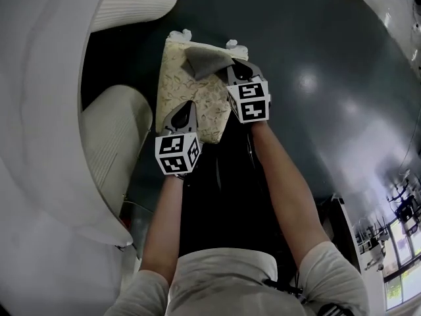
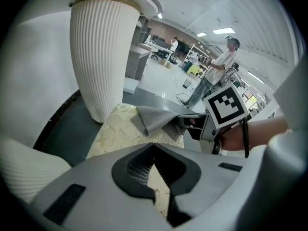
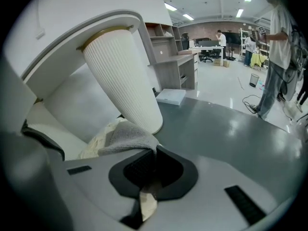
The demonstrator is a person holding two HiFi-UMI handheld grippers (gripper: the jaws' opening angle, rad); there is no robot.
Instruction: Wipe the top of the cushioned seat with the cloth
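A cream, leaf-patterned cushioned seat (image 1: 191, 94) lies on the dark floor ahead of me. A grey cloth (image 1: 205, 59) sits bunched on its far right part. My right gripper (image 1: 231, 70) is shut on the cloth's near edge; in the right gripper view the cloth (image 3: 127, 136) runs straight into the closed tips (image 3: 154, 150). My left gripper (image 1: 186, 108) rests over the seat's near end, shut, with nothing between its tips (image 2: 154, 144). From the left gripper view, the cloth (image 2: 154, 117) lies on the seat (image 2: 113, 131) with the right gripper (image 2: 190, 122) at its edge.
A white ribbed column (image 2: 103, 57) stands at the seat's far left corner. A white ribbed stool (image 1: 115, 143) and a curved white bench (image 1: 39, 110) lie to the left. Glossy dark floor (image 1: 316, 78) spreads to the right. A person (image 2: 216, 71) stands far off.
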